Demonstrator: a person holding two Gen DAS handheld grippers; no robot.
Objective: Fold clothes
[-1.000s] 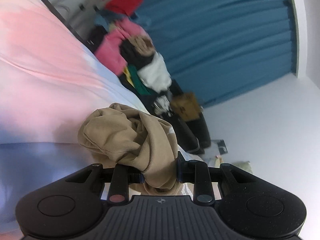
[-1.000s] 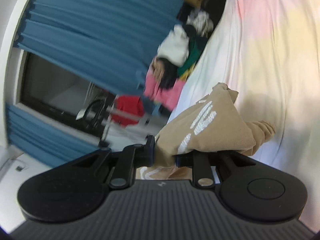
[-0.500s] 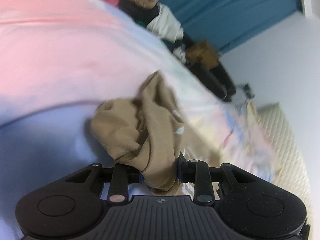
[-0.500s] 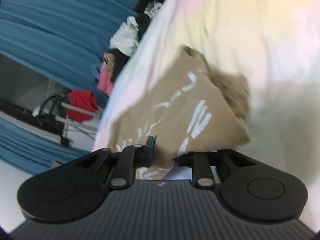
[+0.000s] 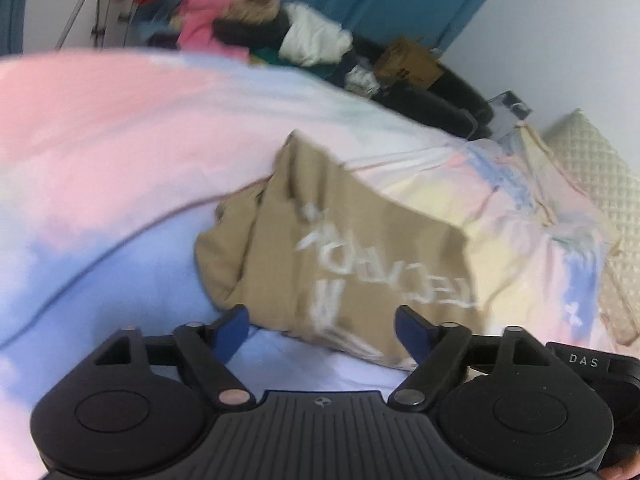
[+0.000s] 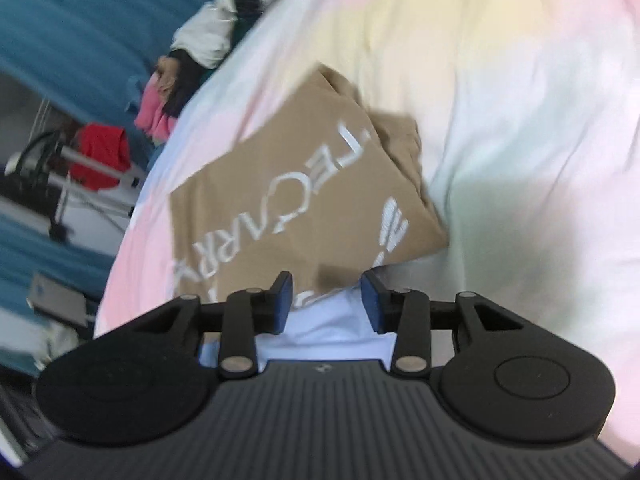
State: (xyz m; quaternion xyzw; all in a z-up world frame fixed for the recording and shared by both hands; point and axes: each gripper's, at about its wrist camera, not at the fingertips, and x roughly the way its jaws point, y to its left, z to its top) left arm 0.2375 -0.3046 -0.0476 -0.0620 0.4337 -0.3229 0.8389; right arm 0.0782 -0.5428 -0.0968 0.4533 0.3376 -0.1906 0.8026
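The left claw (image 5: 322, 330) stands with its blue pads spread wide, gripping nothing; the tan garment (image 5: 360, 264) lies flat on the bed (image 5: 120, 152) just ahead of it, its near hem between the pads, white lettering facing up; bunched folds pile at the garment's left edge; beyond the far corner the pastel bedcover runs bare to a clothes heap (image 5: 280, 36). The right claw (image 6: 326, 302) is likewise parted and holds nothing; the garment's (image 6: 288, 184) near edge sits just ahead of its tips, slightly left; broad bare bedcover (image 6: 520, 140) lies to its right.
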